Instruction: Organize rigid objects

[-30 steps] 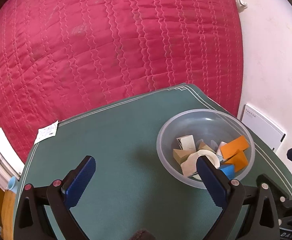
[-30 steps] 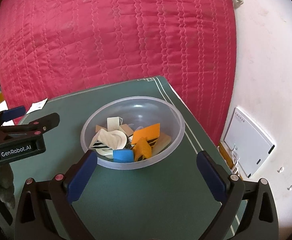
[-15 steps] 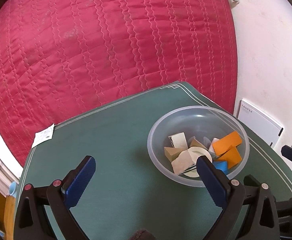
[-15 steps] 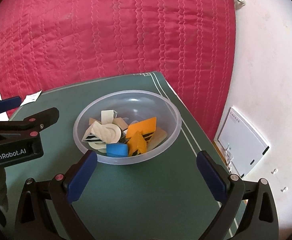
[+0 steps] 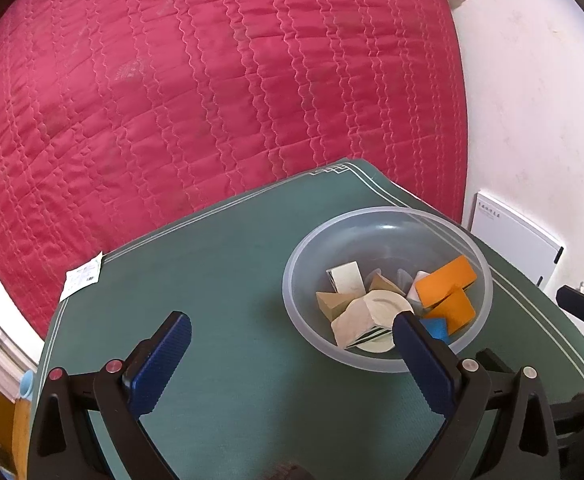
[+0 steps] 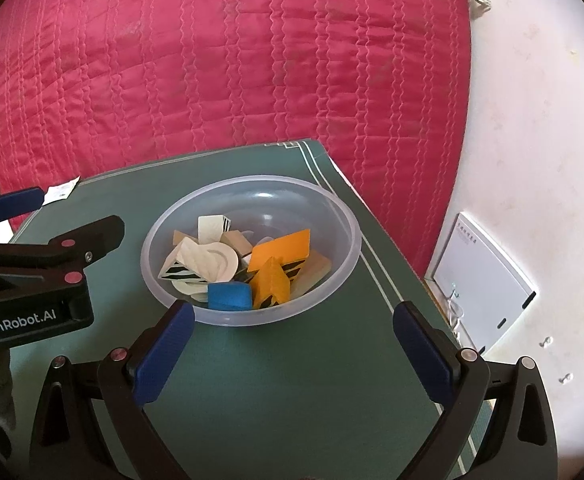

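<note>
- Clear plastic bowl (image 6: pixel 333 208) sits near the bench's (image 6: pixel 292 380) far right corner; the rigid pieces are all piled inside it: orange blocks (image 6: pixel 282 254), blue block (image 6: pixel 228 295), cream disc (image 6: pixel 216 262), striped pieces.
- Nothing loose on the bench except a paper slip (image 5: pixel 82 276) at the far left edge.
- Left gripper (image 5: pixel 288 338): jaws spread, empty, hovering at the bowl's near left side.
- Right gripper (image 6: pixel 292 328): jaws spread, empty, centred on the bowl's near rim, probably lined up to reach in.
- Fits either pieces just gathered or a pile awaiting sorting.
</note>
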`<act>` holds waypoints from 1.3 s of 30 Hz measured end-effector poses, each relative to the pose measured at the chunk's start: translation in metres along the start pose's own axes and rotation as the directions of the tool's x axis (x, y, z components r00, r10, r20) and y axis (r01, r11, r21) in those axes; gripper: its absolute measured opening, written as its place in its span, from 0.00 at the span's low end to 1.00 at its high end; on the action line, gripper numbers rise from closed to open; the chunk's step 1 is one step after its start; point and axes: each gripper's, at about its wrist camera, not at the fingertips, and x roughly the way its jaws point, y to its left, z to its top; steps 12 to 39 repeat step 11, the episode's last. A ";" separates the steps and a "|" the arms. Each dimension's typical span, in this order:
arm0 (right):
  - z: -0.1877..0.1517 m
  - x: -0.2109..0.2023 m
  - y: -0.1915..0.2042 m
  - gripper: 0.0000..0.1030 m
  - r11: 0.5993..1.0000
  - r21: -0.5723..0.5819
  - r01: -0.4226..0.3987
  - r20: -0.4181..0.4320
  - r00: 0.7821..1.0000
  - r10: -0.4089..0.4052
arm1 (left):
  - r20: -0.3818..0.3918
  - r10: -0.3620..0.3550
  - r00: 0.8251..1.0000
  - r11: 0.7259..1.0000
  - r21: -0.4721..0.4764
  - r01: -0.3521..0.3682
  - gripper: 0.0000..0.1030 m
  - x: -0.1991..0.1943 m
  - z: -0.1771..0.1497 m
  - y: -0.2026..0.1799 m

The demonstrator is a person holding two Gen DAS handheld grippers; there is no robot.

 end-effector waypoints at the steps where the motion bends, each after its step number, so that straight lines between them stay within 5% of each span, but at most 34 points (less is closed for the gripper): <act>1: 0.000 0.001 0.000 0.97 1.000 -0.001 0.003 -0.005 1.000 -0.003 | -0.001 -0.008 1.000 1.000 0.000 0.008 1.00 0.000 0.000 0.000; 39: -0.004 0.005 0.006 0.97 1.000 -0.003 -0.003 -0.024 1.000 0.003 | -0.010 -0.025 1.000 1.000 -0.002 0.025 1.00 0.001 -0.001 -0.001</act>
